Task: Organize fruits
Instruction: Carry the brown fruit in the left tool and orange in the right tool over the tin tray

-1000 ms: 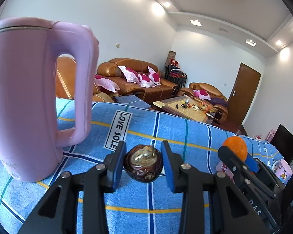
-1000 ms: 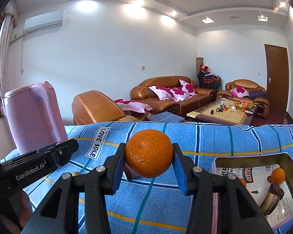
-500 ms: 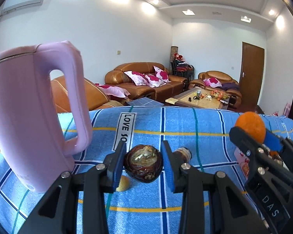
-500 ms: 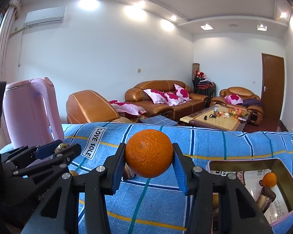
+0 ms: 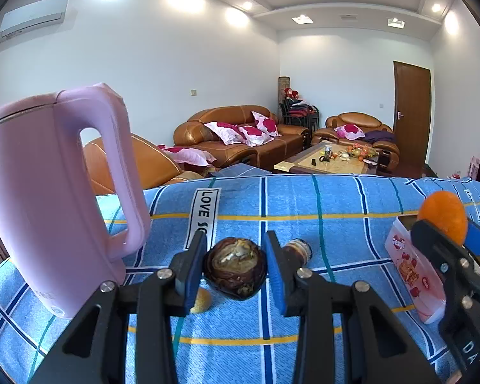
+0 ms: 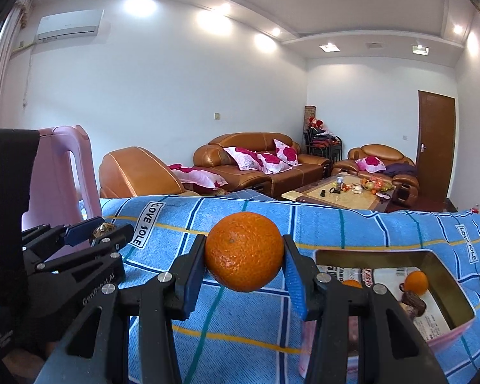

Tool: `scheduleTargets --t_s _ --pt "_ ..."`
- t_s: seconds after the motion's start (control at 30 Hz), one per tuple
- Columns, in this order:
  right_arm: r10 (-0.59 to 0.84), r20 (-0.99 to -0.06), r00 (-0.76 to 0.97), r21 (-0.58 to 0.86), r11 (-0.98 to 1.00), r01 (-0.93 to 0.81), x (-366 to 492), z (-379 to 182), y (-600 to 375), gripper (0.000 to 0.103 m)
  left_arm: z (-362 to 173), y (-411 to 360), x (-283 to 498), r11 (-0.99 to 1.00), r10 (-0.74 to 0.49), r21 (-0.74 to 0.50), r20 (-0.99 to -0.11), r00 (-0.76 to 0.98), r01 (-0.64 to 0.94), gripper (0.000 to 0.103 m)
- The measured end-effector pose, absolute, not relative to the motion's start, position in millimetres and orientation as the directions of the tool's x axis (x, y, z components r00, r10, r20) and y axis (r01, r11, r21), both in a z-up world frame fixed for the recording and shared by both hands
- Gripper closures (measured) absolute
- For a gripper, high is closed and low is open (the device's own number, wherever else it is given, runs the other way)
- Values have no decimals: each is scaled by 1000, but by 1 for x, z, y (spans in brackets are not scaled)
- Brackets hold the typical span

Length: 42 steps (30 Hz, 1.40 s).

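Left wrist view, from left to right: a pink kettle point(image 5: 48, 198) stands on the blue striped cloth point(image 5: 336, 211); the left gripper point(image 5: 235, 270) pinches a dark brown fruit point(image 5: 235, 270) above the cloth. Farther right, the right gripper point(image 6: 244, 260) pinches an orange point(image 6: 244, 251) beside the open pink box point(image 6: 444, 275), which holds a smaller orange point(image 6: 416, 282).
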State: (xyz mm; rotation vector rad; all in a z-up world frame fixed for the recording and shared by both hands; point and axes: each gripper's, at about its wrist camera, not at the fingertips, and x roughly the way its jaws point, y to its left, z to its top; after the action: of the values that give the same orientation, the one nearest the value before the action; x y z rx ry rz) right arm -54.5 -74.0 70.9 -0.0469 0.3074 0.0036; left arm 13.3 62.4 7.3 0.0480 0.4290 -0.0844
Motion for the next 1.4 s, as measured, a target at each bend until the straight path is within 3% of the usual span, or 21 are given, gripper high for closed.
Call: scheduleTargets --t_s 0.63,0.9,1.4 --pt "19 -330 944 -72 996 -45 -75 71 -97 55 9 58 11 995 -63 40 -415 908 88 65" --pt "-7 -338 941 -1 1000 7 -77 72 -123 55 9 58 11 995 -53 54 -410 911 82 65" --pt "-45 -313 949 -24 999 39 -80 74 -129 55 11 56 7 995 -60 54 -399 915 89 65"
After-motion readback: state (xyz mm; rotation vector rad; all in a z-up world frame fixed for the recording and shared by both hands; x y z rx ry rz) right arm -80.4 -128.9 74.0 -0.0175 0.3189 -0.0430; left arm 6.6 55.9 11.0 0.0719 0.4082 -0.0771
